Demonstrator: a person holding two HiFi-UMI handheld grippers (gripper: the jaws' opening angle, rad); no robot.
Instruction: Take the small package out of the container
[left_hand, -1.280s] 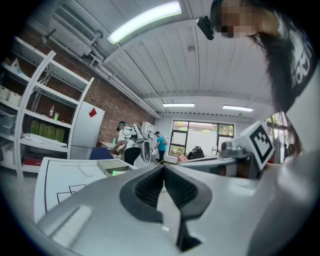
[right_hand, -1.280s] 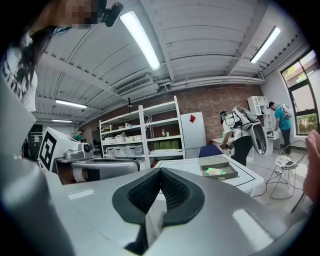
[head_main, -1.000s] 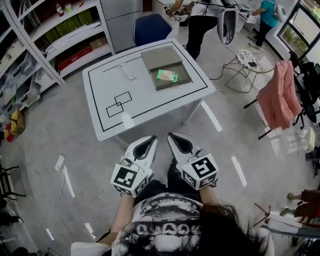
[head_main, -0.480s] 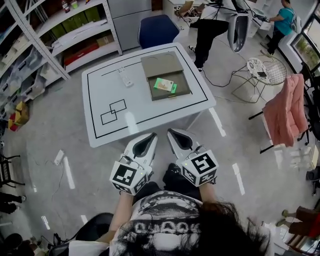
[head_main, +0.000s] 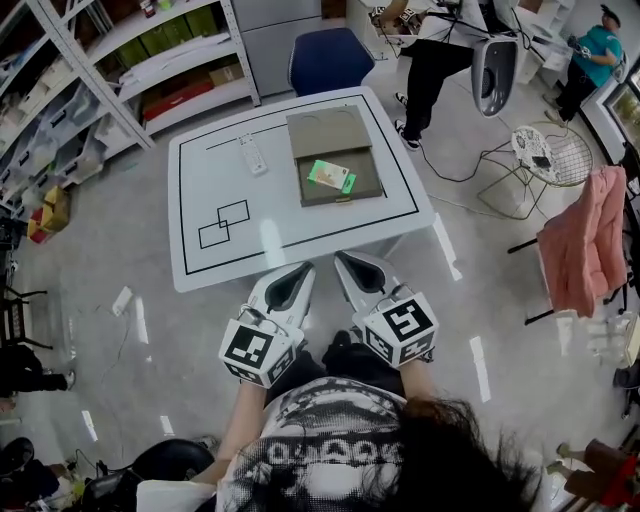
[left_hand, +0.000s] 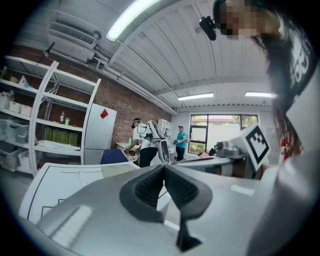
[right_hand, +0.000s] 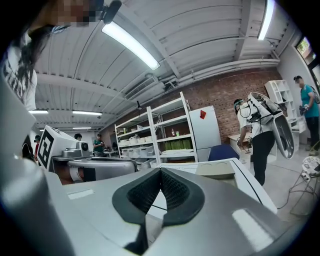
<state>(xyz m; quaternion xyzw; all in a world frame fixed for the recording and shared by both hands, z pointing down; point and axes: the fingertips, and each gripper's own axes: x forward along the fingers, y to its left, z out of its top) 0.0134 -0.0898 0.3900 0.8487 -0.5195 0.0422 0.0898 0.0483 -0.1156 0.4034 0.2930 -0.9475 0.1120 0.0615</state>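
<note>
A small green and white package (head_main: 330, 176) lies in the open brown box (head_main: 362, 183), the container, on the white table (head_main: 290, 235). The box's lid (head_main: 328, 130) lies flat behind it. My left gripper (head_main: 302, 272) and right gripper (head_main: 343, 262) hang side by side just short of the table's near edge, both shut and empty. In the left gripper view the left gripper (left_hand: 163, 167) has its pads together. The right gripper (right_hand: 160, 170) in its own view is shut too, with the brown box (right_hand: 217, 170) low on the table ahead.
A white remote (head_main: 253, 154) lies left of the box, and black outlined rectangles (head_main: 224, 222) mark the table. A blue chair (head_main: 331, 58) stands behind the table, shelving (head_main: 120, 70) at the far left. A person (head_main: 440, 45) stands at the back right; a pink cloth (head_main: 583, 250) hangs at right.
Both grippers have come nearer the table's front edge, and the table sits closer and more centred in the head view. Jaws stayed shut.
</note>
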